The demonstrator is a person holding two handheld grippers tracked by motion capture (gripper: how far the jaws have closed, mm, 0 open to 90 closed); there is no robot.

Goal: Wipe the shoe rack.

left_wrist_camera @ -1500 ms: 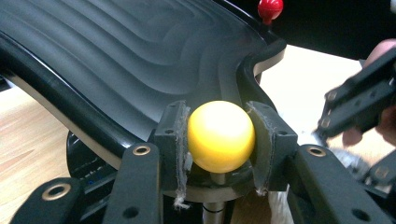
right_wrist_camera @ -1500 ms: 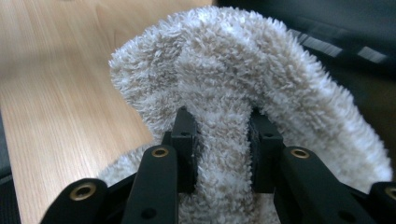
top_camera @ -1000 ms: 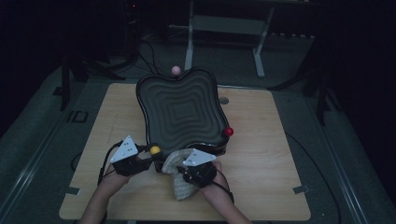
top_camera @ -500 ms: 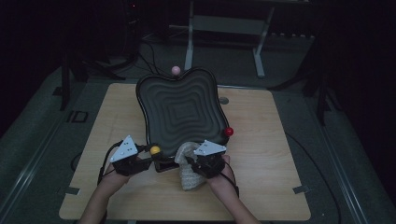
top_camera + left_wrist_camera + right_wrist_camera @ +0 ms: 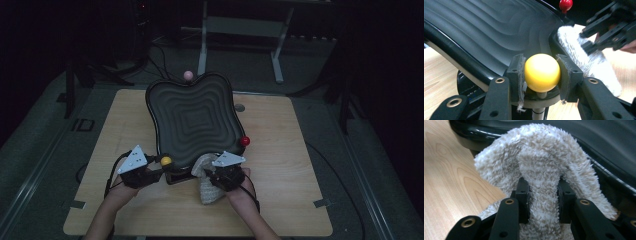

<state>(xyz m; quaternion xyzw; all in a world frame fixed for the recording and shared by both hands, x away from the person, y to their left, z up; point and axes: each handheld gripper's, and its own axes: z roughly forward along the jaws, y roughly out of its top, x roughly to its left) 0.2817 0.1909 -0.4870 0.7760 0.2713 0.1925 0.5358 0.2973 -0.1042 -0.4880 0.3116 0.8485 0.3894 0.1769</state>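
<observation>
Fluffy cloth (image 5: 541,180) is pinched in my right claw (image 5: 543,200), against the black tray's (image 5: 192,120) near rim; my left claw (image 5: 541,75) clamps the yellow knob (image 5: 542,72).

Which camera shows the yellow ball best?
The left gripper view: the yellow ball sits big and sharp between the left gripper pads, on a short post by the black tray. The high view shows it as a tiny dot.
</observation>
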